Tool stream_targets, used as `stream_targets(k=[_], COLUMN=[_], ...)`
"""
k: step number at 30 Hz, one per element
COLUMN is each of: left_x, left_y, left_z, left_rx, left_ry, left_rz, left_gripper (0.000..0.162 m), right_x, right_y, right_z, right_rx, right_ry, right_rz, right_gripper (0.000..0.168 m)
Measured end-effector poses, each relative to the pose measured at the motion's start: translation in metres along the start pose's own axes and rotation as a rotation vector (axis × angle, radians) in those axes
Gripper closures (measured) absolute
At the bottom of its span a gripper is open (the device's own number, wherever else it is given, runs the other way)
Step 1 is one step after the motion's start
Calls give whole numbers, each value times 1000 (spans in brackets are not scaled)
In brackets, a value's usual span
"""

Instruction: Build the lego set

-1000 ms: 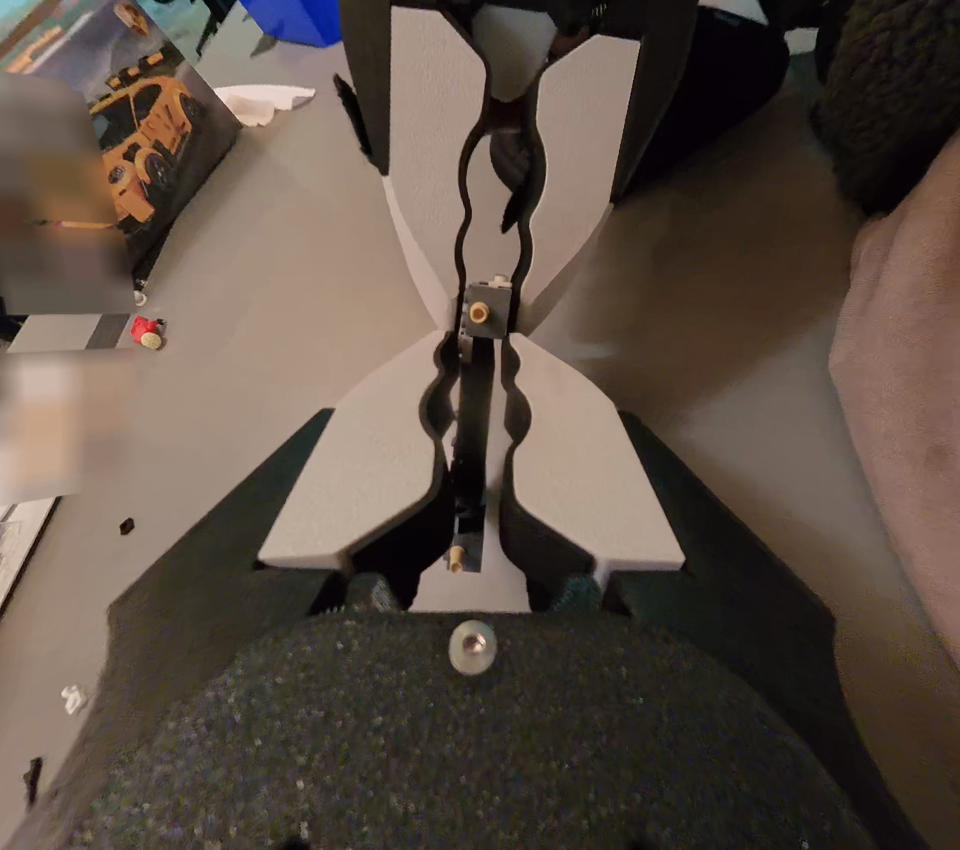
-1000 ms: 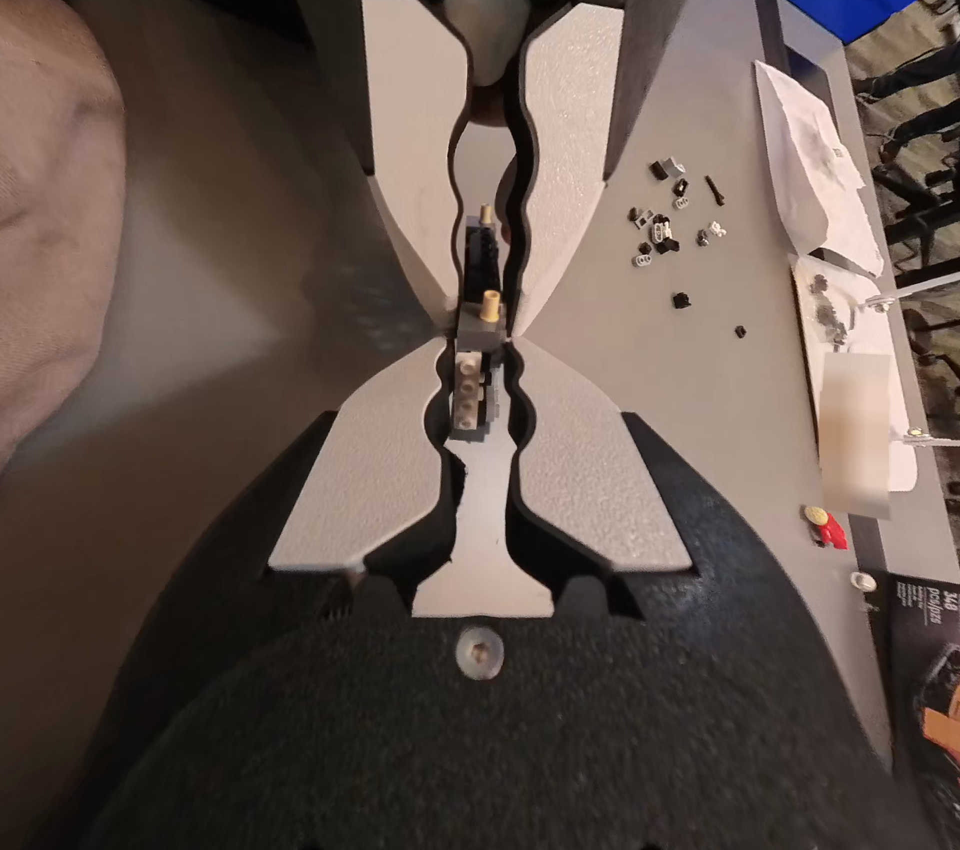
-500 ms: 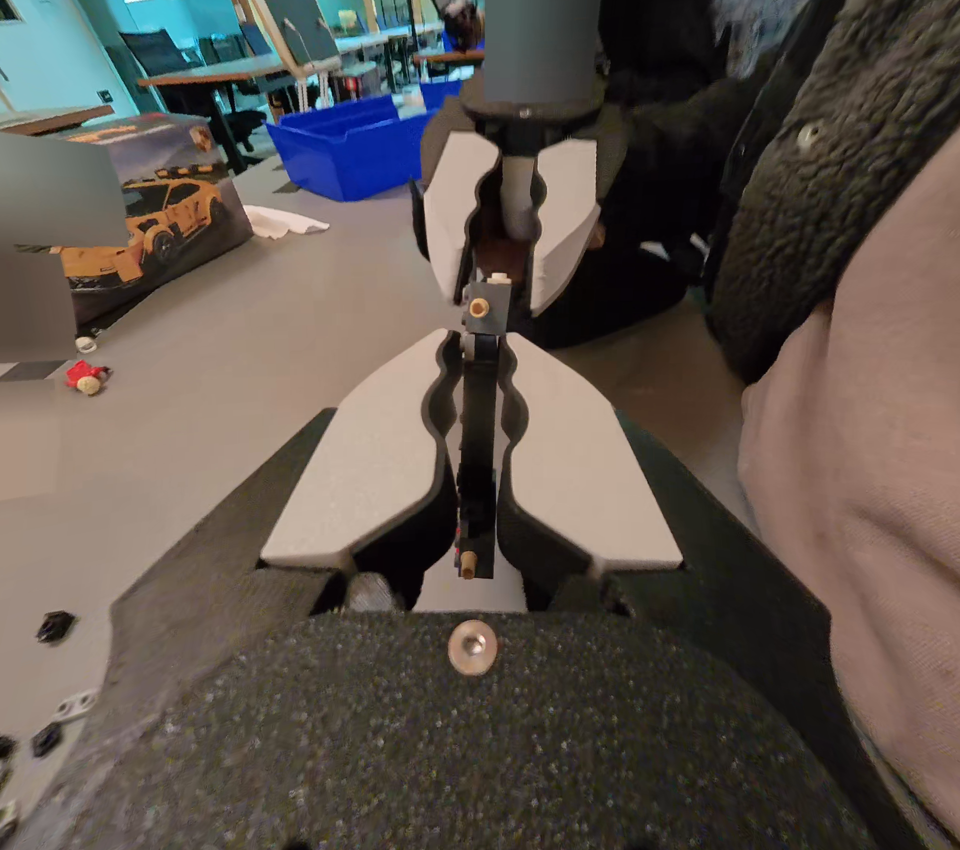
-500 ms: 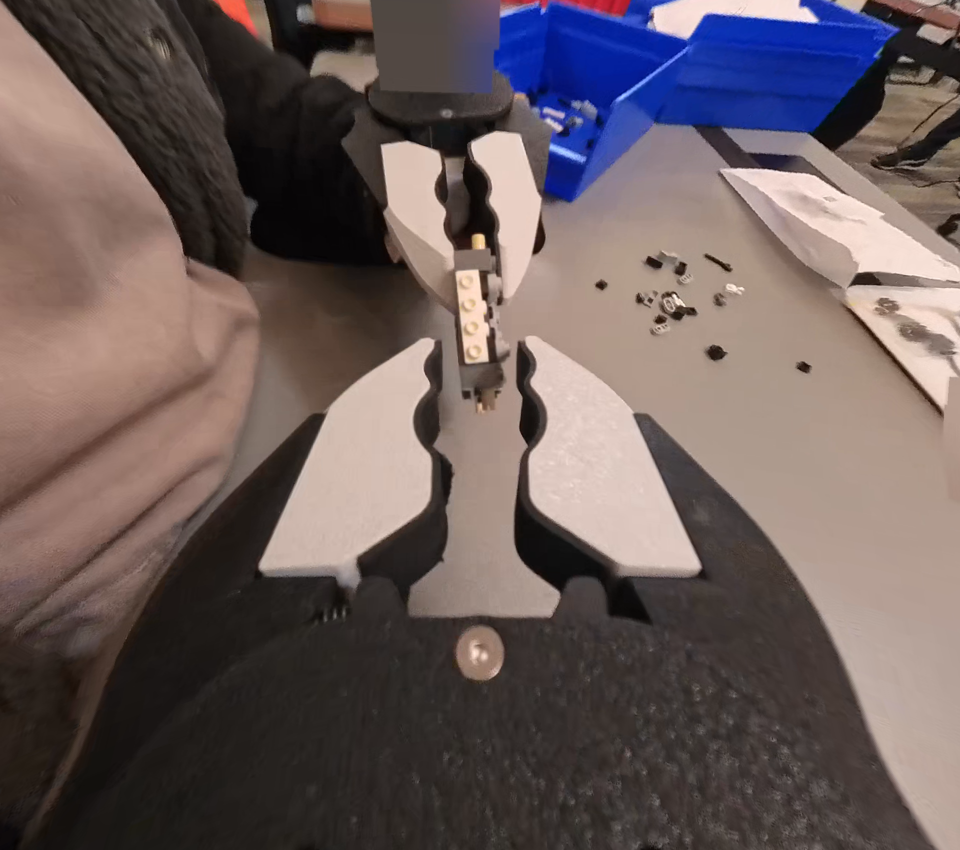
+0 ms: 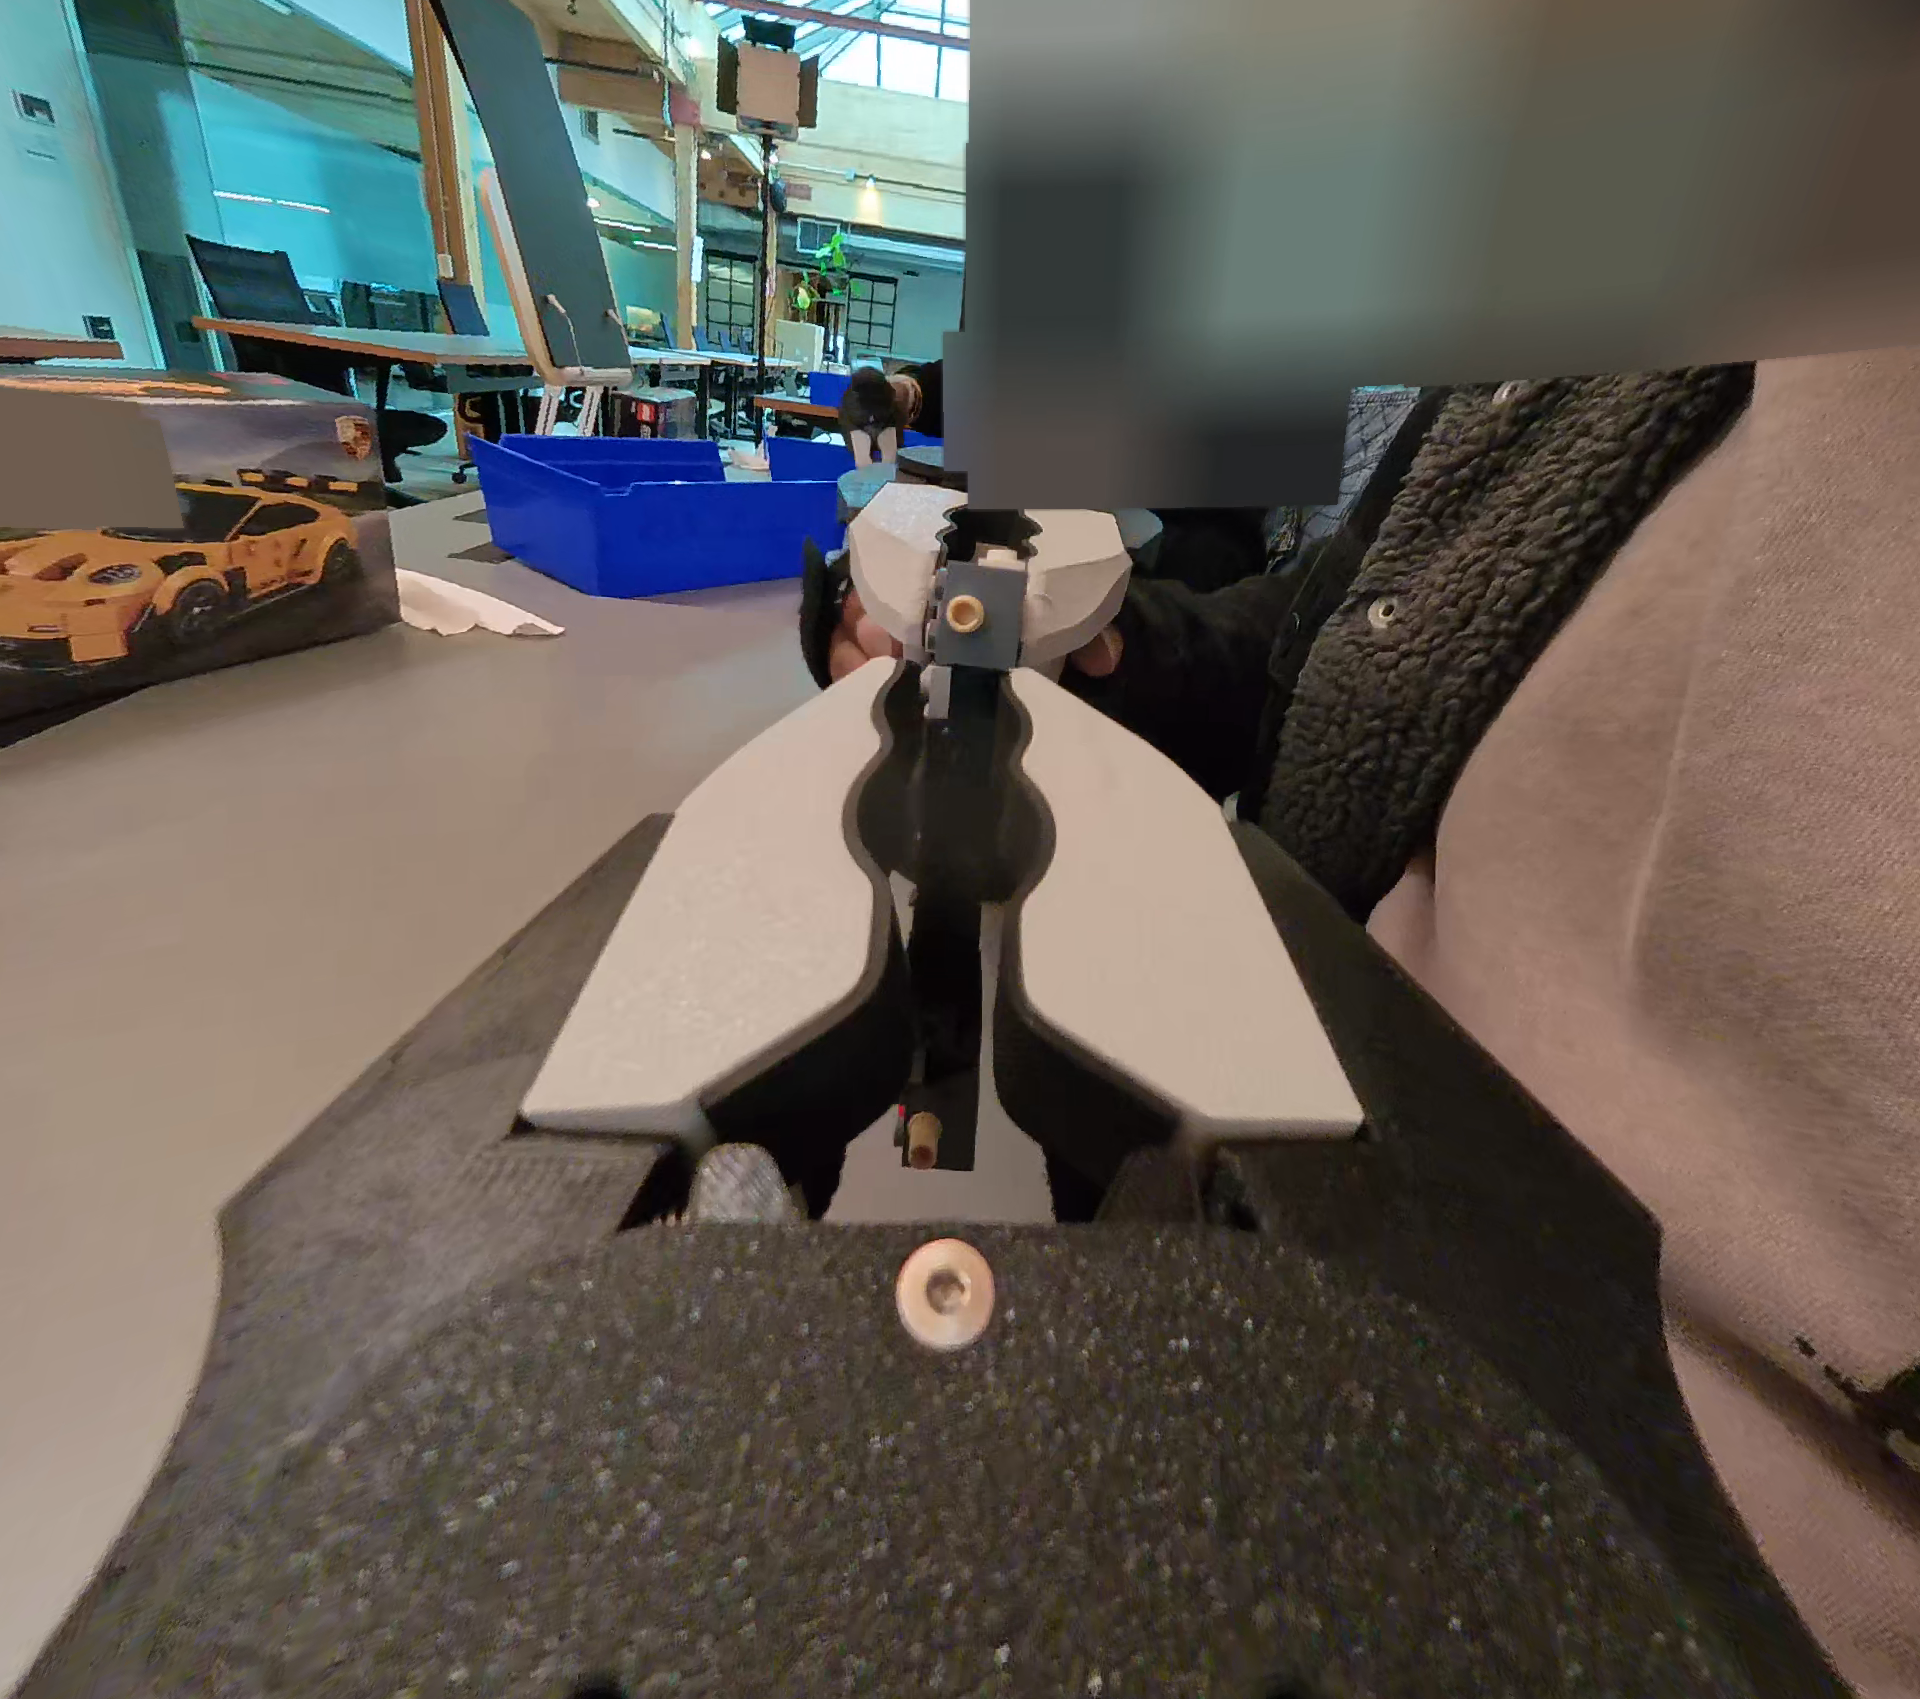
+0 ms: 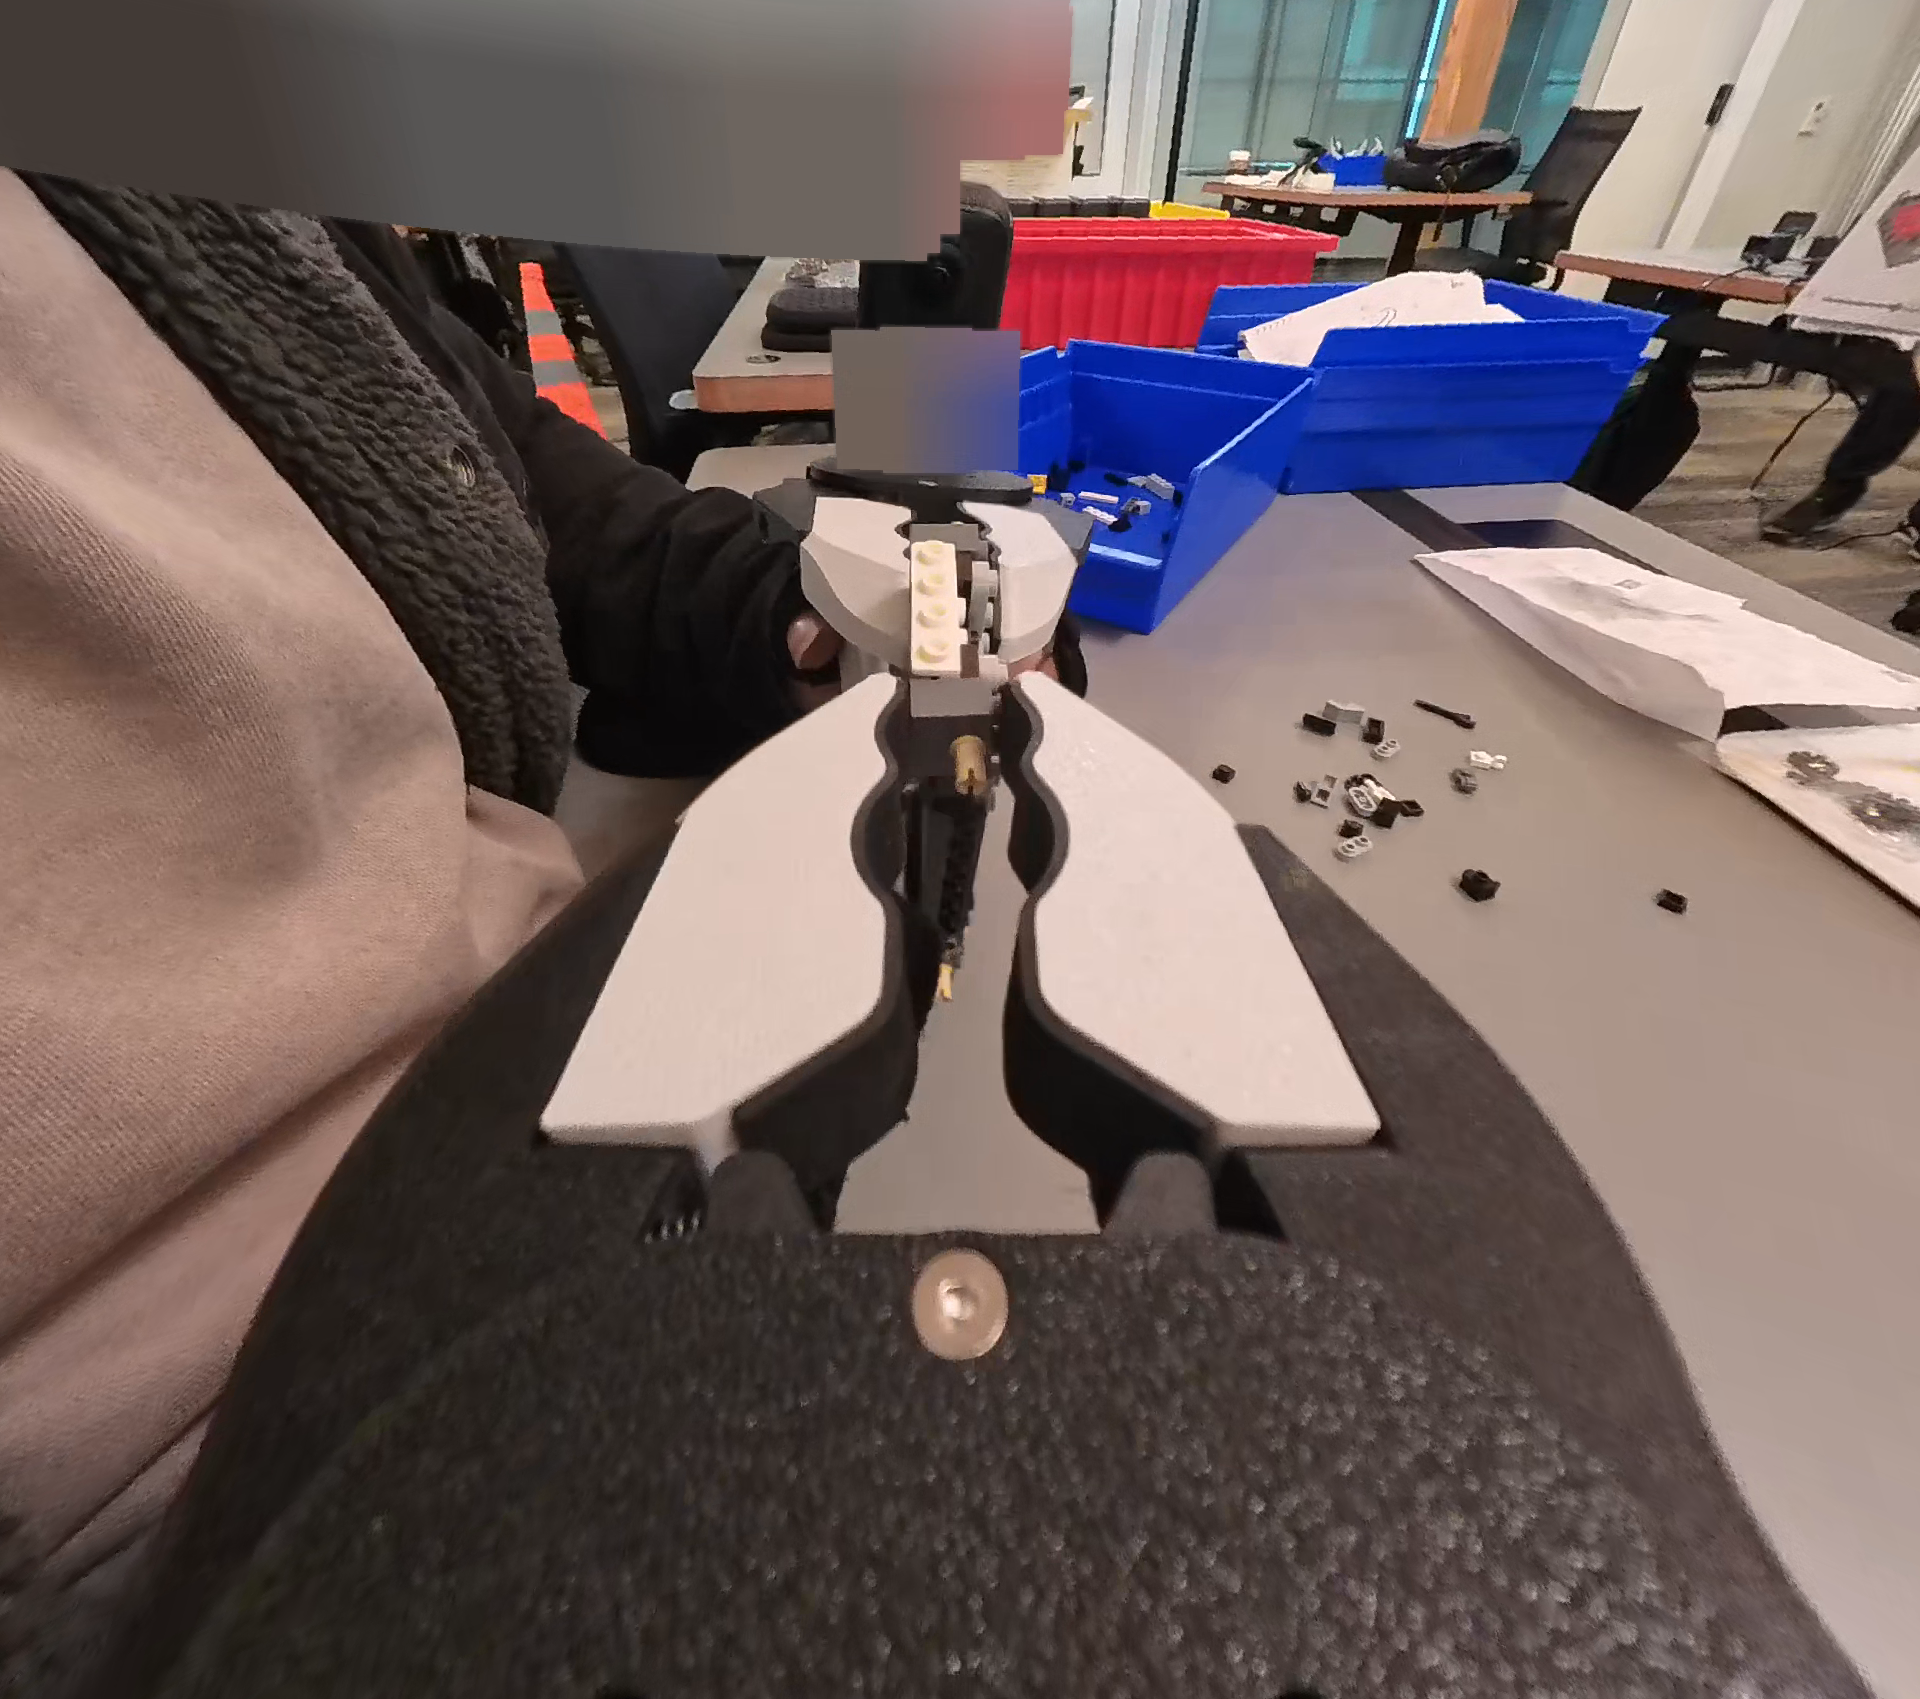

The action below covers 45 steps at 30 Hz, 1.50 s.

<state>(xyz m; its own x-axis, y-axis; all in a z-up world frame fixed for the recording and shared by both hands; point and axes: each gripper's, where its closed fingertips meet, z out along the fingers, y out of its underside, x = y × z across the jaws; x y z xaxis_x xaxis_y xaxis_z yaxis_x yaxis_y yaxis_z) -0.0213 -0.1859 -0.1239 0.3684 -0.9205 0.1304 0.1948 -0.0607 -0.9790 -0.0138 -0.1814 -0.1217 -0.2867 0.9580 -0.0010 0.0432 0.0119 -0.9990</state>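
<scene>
Here, above the grey bench [image 6: 1558, 1026] with its blue bins [image 6: 1164, 444] and scattered loose pieces [image 6: 1361, 792], the left gripper [image 5: 961, 693] and right gripper [image 6: 951, 693] meet tip to tip, both clamped on one black-and-grey lego assembly [image 6: 951, 641].

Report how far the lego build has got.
Early stage. Done: a small grey, white and black assembly with tan pins. In hand: the left gripper and right gripper hold it, raised off the table. Left: loose pieces lie unused on the table.
</scene>
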Motion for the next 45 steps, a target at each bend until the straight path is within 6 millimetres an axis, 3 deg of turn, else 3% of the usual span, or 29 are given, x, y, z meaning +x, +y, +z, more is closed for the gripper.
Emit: stream_targets(k=[4,7,10,11,13,19,27,40,45], left_x=[-1,-5,-6,-1,3,4,15,20,21], left_y=[3,5,6,4,3,7,9,9,12], left_z=[0,-2,-3,-2,-1,-1,0,1,-1], left_rx=[-24,-75,-114,-109,-131,-208,-290,-264,-325], left_ry=[4,-13,-26,3,25,30,66,51,38], left_rz=[-27,-36,-20,-23,-32,22,87,125,259], left_gripper=[148,136,138,127,124,145,146,146,144], right_x=[1,1,3,5,7,-3,-14,-18,-20], right_y=[3,5,7,9,14,19,14,14,17], right_z=[0,0,1,1,0,3,0,-1,0], right_rx=[-26,-43,-69,-83,-102,-113,-105,-101,-119], right_ry=[9,18,36,51,54,7,-20,-47,-57], right_rz=[15,15,-8,-15,-17,-36,-135,-116,-114], right_gripper=[154,154,154,154,154,153,153,153,153])
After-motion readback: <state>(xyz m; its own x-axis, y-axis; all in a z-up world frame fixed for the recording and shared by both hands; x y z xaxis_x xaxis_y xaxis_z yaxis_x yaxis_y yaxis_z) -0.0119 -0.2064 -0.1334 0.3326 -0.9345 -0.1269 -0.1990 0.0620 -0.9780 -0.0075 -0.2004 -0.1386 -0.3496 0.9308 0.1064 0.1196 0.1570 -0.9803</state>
